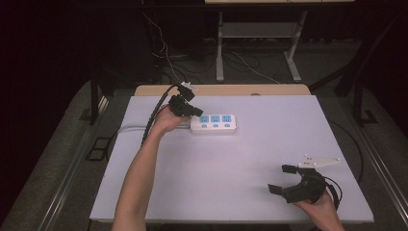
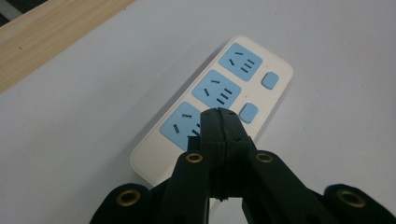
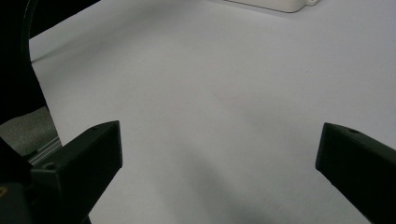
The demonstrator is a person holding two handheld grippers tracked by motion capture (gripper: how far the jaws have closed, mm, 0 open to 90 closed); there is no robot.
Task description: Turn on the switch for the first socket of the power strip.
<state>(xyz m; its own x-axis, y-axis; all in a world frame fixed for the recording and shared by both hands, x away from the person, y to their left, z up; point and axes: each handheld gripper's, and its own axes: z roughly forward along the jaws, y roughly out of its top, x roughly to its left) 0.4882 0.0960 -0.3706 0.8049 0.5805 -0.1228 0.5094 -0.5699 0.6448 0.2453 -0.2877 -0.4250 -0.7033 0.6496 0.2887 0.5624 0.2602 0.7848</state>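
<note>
Right now I count one power strip (image 1: pixel 213 124) on the white surface (image 1: pixel 231 168), lying toward the far left part of it, white-bodied with three blue sockets (image 2: pixel 223 88) in a row. In the left gripper view I see two blue buttons (image 2: pixel 269 80) beside the sockets; a third I cannot make out, since my own jaws cover that end.

My left gripper (image 2: pixel 219 116) sits over the near end of the strip, its jaws pressed flat together with nothing between them, the tips over the nearest blue socket. Whether the tips touch the socket face I cannot tell. From the high view, the same gripper (image 1: pixel 196 111) is at the strip's left end, its cable (image 1: pixel 155 113) trailing off past the surface's left edge.

My right gripper (image 1: pixel 283 179) is well apart from the strip, at the near right corner of the surface, jaws spread wide and holding nothing. In its own view, bare white surface lies between them, with an edge of the strip (image 3: pixel 275 4) at the top.

One strip of wood-coloured tabletop (image 1: pixel 221 90) shows beyond the white sheet. Nothing lies between either gripper and the strip.
</note>
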